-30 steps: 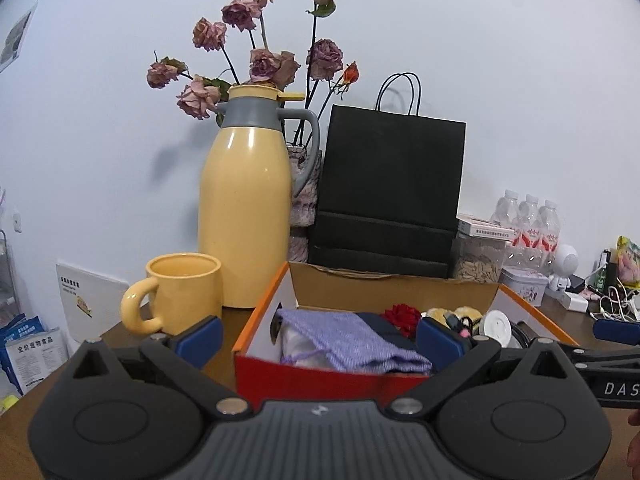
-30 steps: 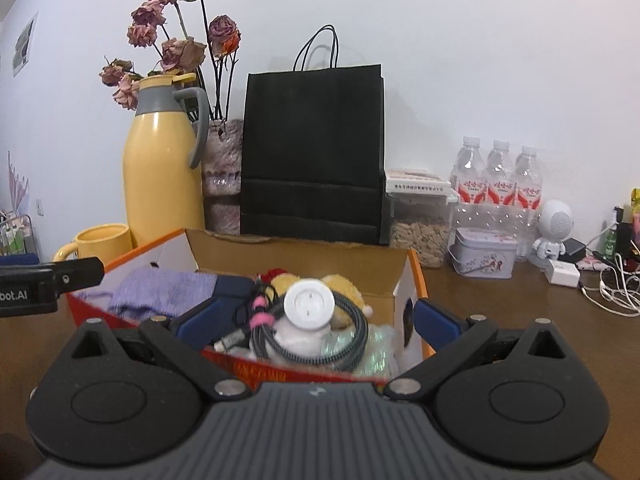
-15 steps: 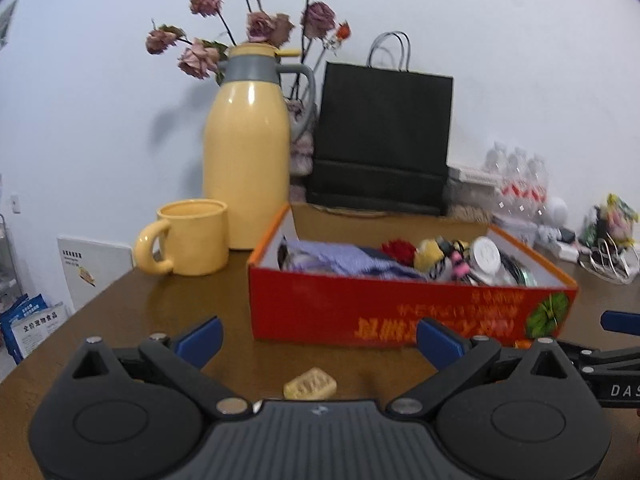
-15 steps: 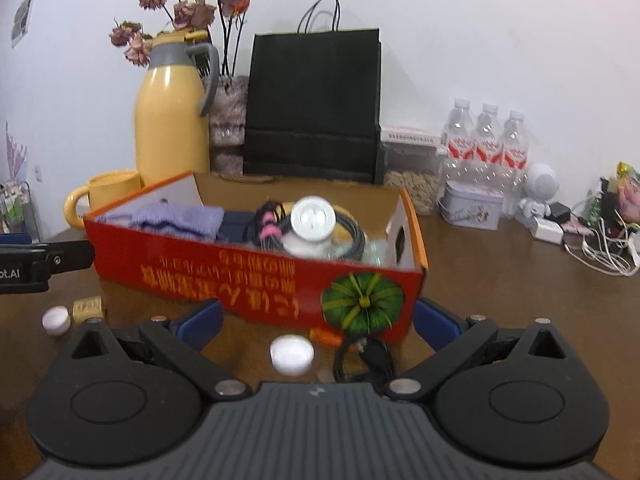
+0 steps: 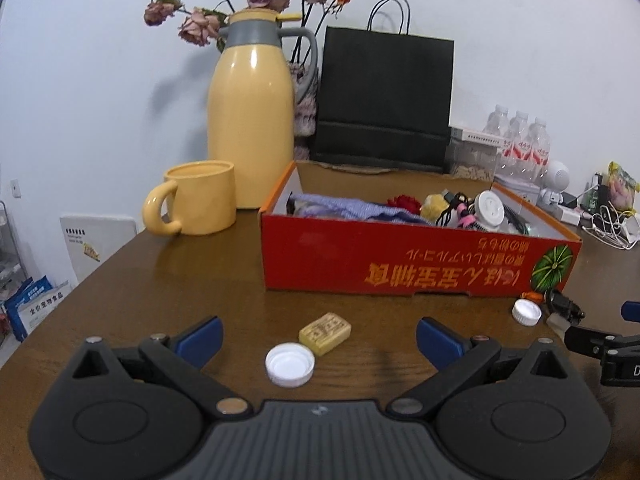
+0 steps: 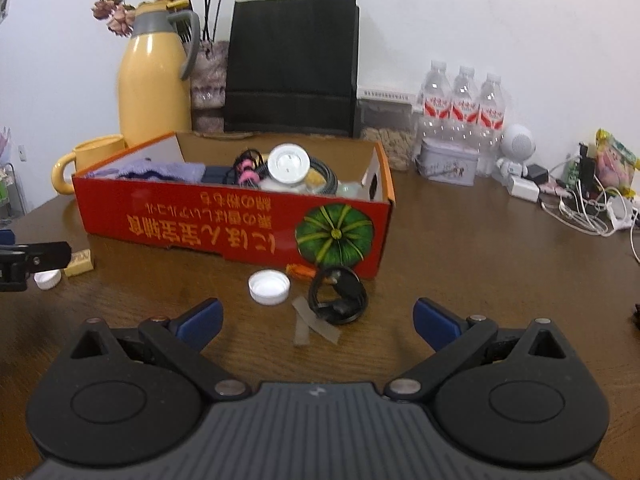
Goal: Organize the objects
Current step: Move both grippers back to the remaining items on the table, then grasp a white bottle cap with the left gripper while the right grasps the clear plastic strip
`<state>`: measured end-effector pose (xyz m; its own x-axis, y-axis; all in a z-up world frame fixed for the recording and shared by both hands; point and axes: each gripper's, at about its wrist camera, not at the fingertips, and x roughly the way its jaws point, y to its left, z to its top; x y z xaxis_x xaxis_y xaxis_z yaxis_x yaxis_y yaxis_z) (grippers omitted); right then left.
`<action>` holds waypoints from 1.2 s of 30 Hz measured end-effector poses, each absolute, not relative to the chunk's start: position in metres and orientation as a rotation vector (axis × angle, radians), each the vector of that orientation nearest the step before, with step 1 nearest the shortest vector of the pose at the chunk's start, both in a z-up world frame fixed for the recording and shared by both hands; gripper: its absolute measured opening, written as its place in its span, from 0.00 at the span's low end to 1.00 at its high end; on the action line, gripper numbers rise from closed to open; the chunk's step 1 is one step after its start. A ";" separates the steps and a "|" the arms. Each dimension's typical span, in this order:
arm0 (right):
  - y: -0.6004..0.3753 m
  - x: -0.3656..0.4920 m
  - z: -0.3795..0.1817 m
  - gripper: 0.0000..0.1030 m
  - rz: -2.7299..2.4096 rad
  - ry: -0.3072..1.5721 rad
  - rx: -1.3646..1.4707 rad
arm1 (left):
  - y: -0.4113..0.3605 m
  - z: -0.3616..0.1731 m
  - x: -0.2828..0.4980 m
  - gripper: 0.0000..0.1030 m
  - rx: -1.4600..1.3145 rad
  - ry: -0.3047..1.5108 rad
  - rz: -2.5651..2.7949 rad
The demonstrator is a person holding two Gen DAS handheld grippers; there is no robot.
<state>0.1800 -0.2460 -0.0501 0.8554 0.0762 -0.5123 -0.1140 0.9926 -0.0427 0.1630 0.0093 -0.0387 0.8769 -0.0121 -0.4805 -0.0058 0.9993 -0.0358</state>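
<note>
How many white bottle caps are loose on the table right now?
2: one cap beside the yellow block at the left claw; another near the coiled cable. More may be hidden.

I am seeing a red box [image 6: 224, 224] with orange edges, gold lettering and a green striped pumpkin picture [image 6: 335, 234]. Lying on the dark brown table [image 6: 480, 264] are two white caps [image 5: 290, 364] [image 6: 269, 287], a pale yellow block [image 5: 325, 333] and a black cable coil [image 6: 338, 295]. My gripper fingers [image 5: 199, 335] are showing blue pads.

Glossy wood table [image 5: 200, 280], printed cardboard box [image 5: 400, 264], glossy flask [image 5: 250, 120]
</note>
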 end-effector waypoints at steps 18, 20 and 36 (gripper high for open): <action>-0.254 0.198 -0.065 1.00 0.099 0.698 -0.024 | 0.024 -0.055 0.182 1.00 -0.079 0.667 0.051; -0.254 0.198 -0.065 1.00 0.099 0.698 -0.024 | 0.027 -0.055 0.183 0.99 -0.096 0.663 0.059; -0.254 0.198 -0.065 1.00 0.100 0.698 -0.024 | 0.034 -0.045 0.170 0.26 -0.147 0.574 0.010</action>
